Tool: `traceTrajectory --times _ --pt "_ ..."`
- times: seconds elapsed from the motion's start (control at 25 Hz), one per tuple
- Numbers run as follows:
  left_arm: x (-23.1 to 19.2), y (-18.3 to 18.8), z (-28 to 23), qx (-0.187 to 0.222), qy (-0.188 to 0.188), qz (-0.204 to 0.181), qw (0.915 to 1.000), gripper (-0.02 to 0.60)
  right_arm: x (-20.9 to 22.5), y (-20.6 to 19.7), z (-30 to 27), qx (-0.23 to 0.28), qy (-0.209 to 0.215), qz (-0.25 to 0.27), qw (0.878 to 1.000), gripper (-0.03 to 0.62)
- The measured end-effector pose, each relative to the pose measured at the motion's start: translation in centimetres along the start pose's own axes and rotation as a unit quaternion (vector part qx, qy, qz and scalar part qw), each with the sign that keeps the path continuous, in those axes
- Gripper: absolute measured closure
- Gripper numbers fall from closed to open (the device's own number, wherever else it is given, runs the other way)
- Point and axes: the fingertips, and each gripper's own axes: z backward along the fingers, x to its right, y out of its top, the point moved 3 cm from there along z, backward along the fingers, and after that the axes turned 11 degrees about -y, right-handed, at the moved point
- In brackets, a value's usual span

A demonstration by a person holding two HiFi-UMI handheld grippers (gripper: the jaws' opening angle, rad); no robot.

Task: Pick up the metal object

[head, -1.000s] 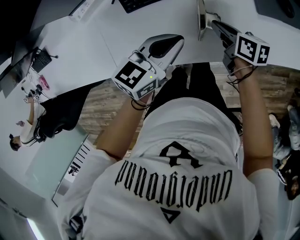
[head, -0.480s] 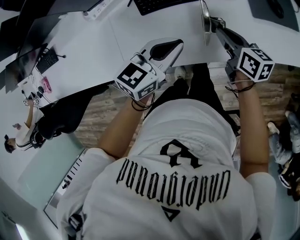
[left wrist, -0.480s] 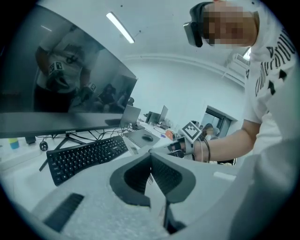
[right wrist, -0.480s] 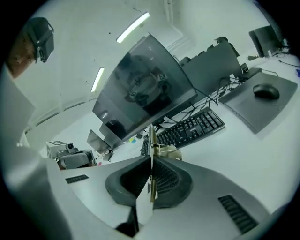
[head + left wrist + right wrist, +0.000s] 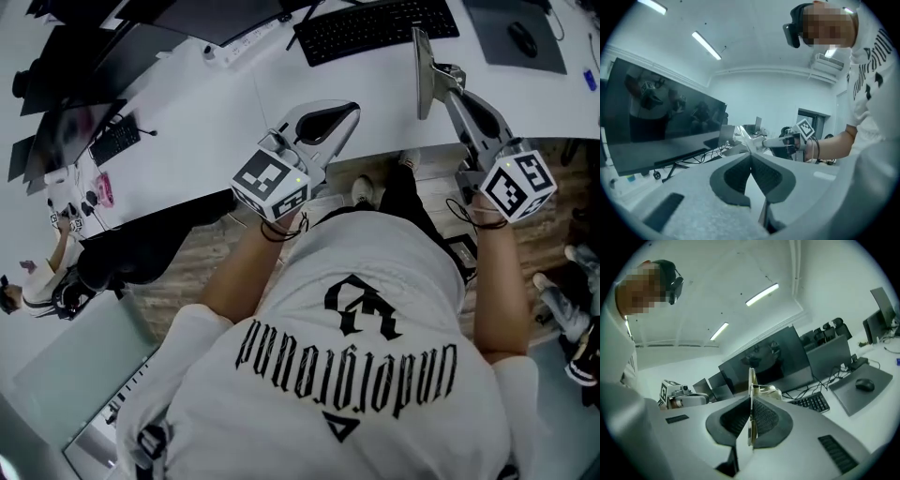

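The right claw (image 5: 437, 77) is pinched on the metal object (image 5: 422, 58), a thin, flat piece seen edge-on. In the right gripper view its dark ribbed pads (image 5: 764, 420) press against both faces of the metal object (image 5: 751, 380), which stands upright and sticks out well past the claw tips. A small metal fitting shows on its right face, just beyond the pads. From the head view the piece is over the near edge of the white surface (image 5: 206, 122), towards its right end, just to the right of the black keyboard (image 5: 384, 28). Whether its lower edge touches the surface cannot be told.

The left claw (image 5: 349, 111) is pressed together with nothing between its pads (image 5: 736, 176), as the left gripper view shows. It is over the near edge of the surface, left of the right claw and well apart from it.

Towards the far right corner a computer mouse (image 5: 518, 37) sits on a grey mat (image 5: 544, 56). A dark monitor (image 5: 197, 17) stands along the far edge, with a white power strip (image 5: 246, 41) between it and the keyboard. The person's white printed shirt (image 5: 356, 366) fills the lower half of the head view.
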Motion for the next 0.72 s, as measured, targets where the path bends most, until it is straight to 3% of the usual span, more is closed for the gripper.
traceTrajectory --times 0.16,0.4,0.72 --pt "1.2 3.1 2.0 0.023 0.006 -0.027 0.9994 0.566 -3.5 3.7 3.2 0.054 -0.003 0.039 0.998 0.572" --pt "4.8 6.9 5.2 0.050 -0.003 -0.055 0.9972 0.566 -8.8 8.3 8.6 0.117 0.006 0.057 0.991 0.572" --pt "6.2 8.7 7.5 0.086 -0.021 -0.066 0.9939 0.566 -11.5 9.8 11.0 0.146 -0.011 0.100 0.984 0.572"
